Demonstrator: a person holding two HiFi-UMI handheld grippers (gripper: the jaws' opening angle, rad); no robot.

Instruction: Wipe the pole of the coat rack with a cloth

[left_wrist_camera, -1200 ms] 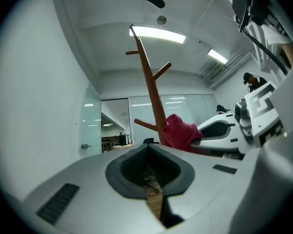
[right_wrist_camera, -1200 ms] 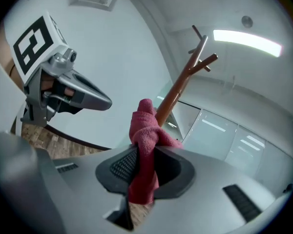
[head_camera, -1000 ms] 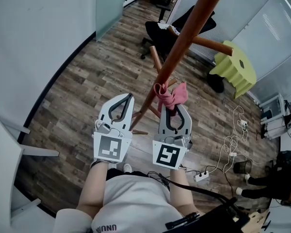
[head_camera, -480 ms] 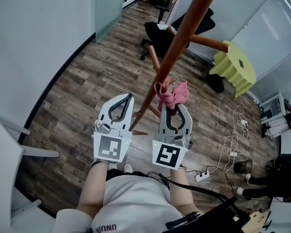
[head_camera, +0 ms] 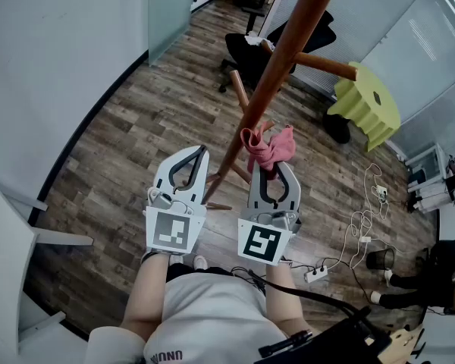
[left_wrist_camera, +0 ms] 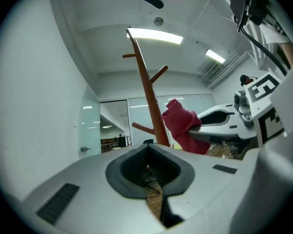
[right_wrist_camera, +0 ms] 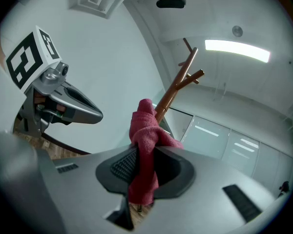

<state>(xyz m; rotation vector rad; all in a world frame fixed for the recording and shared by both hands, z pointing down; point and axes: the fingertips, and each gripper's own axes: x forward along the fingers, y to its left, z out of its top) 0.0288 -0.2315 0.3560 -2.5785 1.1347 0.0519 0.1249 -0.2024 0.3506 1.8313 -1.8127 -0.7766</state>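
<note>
You are holding a red cloth (head_camera: 268, 147) clamped between the closed jaws of your right gripper (head_camera: 271, 167). A bunched fold is sticking out past the tips, and a tail is hanging back through the jaws. The cloth is sitting just ahead of that gripper, at the right side of the slanting brown pole (head_camera: 279, 67) of the coat rack. Whether it is actually pressing on the wood is hard to tell. Your left gripper (head_camera: 198, 152) is hovering just left of the pole, its jaws together on nothing. To wipe well, you are likely needing firm contact. Lean the bunched fold into the pole, slide it along the length, and steer around the side pegs (head_camera: 330, 68) so the cloth is not snagging or pulling free.
</note>
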